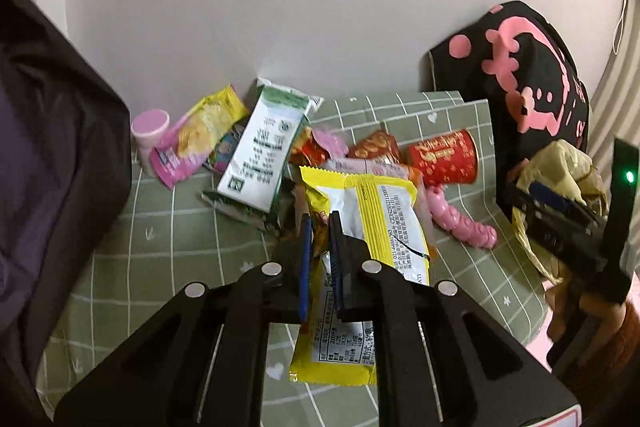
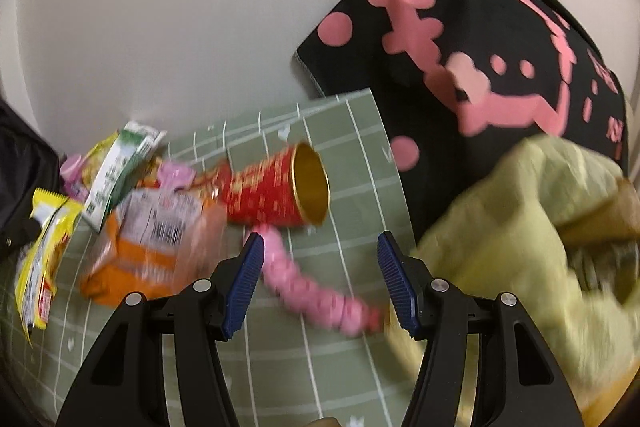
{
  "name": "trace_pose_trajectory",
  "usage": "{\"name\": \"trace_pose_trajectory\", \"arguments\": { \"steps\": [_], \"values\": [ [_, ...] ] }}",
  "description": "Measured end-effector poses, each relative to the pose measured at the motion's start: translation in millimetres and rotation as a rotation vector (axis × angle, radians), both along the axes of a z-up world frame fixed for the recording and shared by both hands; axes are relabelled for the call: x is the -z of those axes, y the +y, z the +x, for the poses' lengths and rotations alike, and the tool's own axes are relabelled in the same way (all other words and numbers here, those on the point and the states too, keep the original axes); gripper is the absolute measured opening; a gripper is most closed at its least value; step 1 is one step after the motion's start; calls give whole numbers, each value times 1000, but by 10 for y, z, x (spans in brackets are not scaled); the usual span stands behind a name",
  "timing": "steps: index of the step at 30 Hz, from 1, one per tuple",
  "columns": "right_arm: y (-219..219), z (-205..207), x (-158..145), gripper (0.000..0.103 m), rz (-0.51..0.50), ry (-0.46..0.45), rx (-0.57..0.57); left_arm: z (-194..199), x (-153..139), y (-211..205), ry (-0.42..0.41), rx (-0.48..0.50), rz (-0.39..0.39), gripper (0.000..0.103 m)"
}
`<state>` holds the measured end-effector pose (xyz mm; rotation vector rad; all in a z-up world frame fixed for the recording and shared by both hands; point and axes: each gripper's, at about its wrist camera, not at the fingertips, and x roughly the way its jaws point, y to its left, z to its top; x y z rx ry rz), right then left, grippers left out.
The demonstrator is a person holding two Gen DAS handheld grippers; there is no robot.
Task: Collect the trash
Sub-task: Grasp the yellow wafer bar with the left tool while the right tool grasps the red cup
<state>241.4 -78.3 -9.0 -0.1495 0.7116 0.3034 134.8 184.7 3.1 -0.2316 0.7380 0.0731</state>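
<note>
One yellow wrapper (image 1: 372,227) clamped in left claw (image 1: 320,223), one red cup (image 1: 444,157).

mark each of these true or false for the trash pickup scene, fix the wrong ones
1. The left gripper is shut on the yellow wrapper. True.
2. The right gripper is clamped on the red can. False: its jaws stand open with nothing between the pads.
3. The red can lies on its side on the green checked cloth. True.
4. The pink strip sits inside the can. False: it lies on the cloth in front of the can.
</note>
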Motion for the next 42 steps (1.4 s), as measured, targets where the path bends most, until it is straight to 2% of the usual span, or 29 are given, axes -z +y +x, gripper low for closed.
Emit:
{"name": "trace_pose_trajectory", "arguments": {
  "steps": [6, 12, 14, 16, 19, 24, 27, 29, 31, 34, 42],
  "values": [
    [212, 517, -27, 56, -10, 33, -27, 421, -178, 81, -57, 19, 55, 8],
    [428, 883, 137, 55, -20, 108, -36, 851, -180, 204, -83, 28, 85, 8],
    [475, 961, 163, 54, 0, 150, -44, 967, -177, 253, -88, 22, 60, 8],
    [509, 967, 159, 41, 17, 179, -56, 1085, -166, 292, -91, 18, 38, 8],
    [504, 909, 154, 29, 33, 201, -79, 1274, -164, 256, -81, 44, 31, 8],
    [361, 836, 114, 17, 114, 226, -108, 1279, -257, 76, -95, 121, 74, 8],
    [336, 833, 30, 12, 99, 203, -133, 1228, -293, 42, -94, 106, 107, 8],
    [290, 819, -69, 6, 100, 198, -138, 1184, -319, 88, -83, 61, 80, 8],
    [210, 773, -219, 6, 105, 171, -144, 1126, -358, 125, -92, 33, 42, 8],
    [115, 733, -389, 6, 111, 133, -146, 1100, -380, 82, -95, 12, 72, 8],
    [-193, 655, -833, 6, 123, 62, -151, 1071, -618, -211, -152, 56, 72, 8]
  ]
}}
